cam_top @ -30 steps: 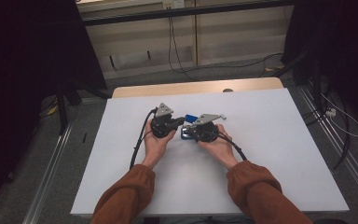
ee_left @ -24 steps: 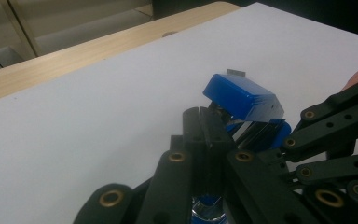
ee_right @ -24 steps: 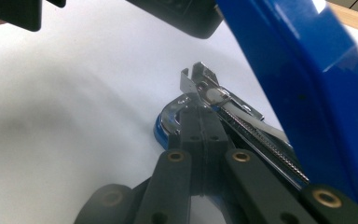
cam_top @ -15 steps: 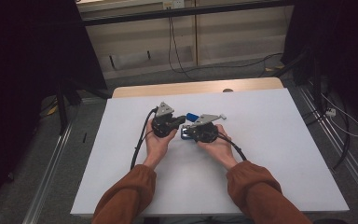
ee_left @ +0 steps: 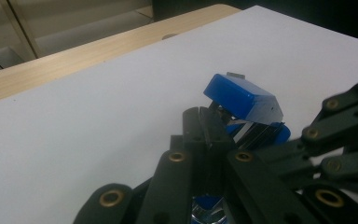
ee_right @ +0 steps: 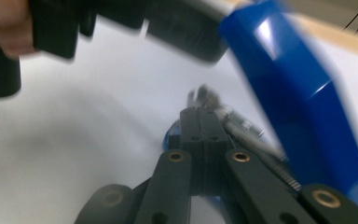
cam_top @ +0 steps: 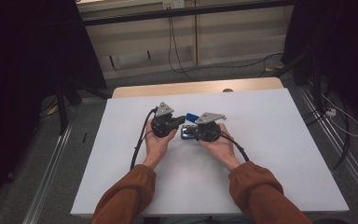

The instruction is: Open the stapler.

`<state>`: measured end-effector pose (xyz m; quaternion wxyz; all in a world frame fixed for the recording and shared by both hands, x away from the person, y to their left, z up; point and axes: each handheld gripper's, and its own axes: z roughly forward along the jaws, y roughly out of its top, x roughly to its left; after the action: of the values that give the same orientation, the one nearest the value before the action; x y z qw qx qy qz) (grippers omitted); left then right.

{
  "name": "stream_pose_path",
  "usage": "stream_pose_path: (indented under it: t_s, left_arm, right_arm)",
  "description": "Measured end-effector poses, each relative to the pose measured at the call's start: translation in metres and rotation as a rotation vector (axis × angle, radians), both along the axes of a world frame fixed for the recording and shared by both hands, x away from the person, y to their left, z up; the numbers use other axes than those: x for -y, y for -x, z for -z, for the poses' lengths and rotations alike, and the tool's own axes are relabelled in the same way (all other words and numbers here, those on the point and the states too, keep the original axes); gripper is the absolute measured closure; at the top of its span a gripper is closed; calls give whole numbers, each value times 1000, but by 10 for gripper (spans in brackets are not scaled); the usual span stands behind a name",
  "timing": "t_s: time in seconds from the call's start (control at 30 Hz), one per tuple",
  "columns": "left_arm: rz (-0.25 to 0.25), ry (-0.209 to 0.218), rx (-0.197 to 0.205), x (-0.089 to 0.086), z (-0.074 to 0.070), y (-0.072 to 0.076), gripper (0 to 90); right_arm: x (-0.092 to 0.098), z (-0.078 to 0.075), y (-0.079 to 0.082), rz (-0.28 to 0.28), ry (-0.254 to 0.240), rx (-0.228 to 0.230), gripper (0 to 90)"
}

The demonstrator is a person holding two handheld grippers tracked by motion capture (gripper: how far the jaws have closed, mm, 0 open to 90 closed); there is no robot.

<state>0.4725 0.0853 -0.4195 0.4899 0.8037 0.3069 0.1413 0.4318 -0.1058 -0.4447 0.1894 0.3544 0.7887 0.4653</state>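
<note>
A white table (cam_top: pixel 270 154) is bearing the work. Near its middle, the left gripper (cam_top: pixel 182 119) and right gripper (cam_top: pixel 186 133) are meeting tip to tip around a blue stapler (ee_left: pixel 242 97), whose lid is standing raised. Both pairs of jaws are pressing together, clenched; whether either is pinching a part of the stapler cannot be told.

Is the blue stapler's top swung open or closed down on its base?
Open. In the left gripper view the blue stapler has its top cover lifted at an angle, with the metal staple rail exposed beneath it.
</note>
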Motion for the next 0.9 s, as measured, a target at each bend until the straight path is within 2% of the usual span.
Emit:
stream_pose_path:
  t_s: [0.1, 0.13, 0.17, 0.27, 0.5, 0.67, 0.8, 0.9]
  left_arm:
    - [-3, -2, -4, 0, 1, 0, 900]
    - [-3, -2, -4, 0, 1, 0, 900]
    - [-4, -2, -8, 0, 1, 0, 900]
    - [-4, -1, -7, 0, 1, -1, 900]
    - [1, -1, -10, -1, 1, -2, 900]
    - [4, -2, -11, 0, -1, 0, 900]
    - [1, -13, -22, -1, 1, 0, 900]
    - [-7, -21, -50, -2, 7, -1, 900]
  right_arm:
    - [0, 1, -1, 8, 22, 21, 900]
    - [0, 1, -1, 8, 22, 21, 900]
    - [0, 2, -1, 17, 24, 43, 900]
    - [-2, 3, -1, 23, 13, 46, 900]
    - [-9, 5, 0, 94, 33, 97, 900]
    - [-8, 6, 2, 114, 36, 123, 900]
    - [-8, 5, 2, 112, 36, 116, 900]
    - [-8, 5, 2, 114, 42, 122, 900]
